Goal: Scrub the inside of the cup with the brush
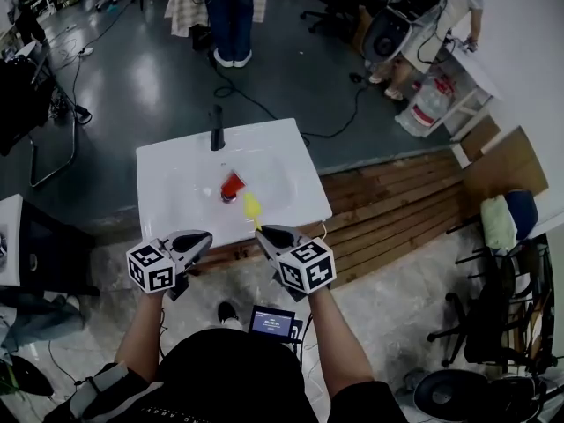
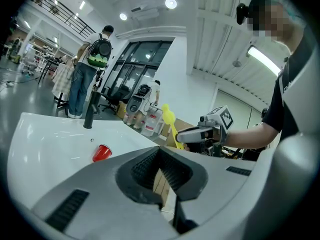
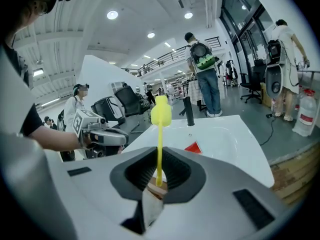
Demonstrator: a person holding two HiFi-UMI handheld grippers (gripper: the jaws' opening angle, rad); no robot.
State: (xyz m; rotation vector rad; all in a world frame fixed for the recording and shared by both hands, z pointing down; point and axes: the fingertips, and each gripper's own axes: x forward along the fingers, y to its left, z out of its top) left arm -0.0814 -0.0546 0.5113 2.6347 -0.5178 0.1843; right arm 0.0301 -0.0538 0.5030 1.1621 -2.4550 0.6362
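A red cup [image 1: 232,186] lies on its side in the white sink basin [image 1: 176,179]; it also shows as the red cup [image 2: 102,152] and the red cup [image 3: 193,147]. My right gripper [image 1: 263,233] hovers at the basin's near edge, shut on the thin handle of a yellow brush [image 1: 252,206] whose head points toward the cup but stays apart from it. In the right gripper view the brush [image 3: 160,134] stands up between the jaws of my right gripper [image 3: 159,176]. My left gripper [image 1: 203,238] is shut and empty just left of it; in its own view the left gripper [image 2: 160,159] holds nothing.
A black faucet [image 1: 217,129] stands at the basin's far edge. Wooden decking [image 1: 397,210] lies to the right, with chairs and bags beyond it. A person [image 1: 231,16] stands behind the sink, and cables [image 1: 264,104] run across the grey floor.
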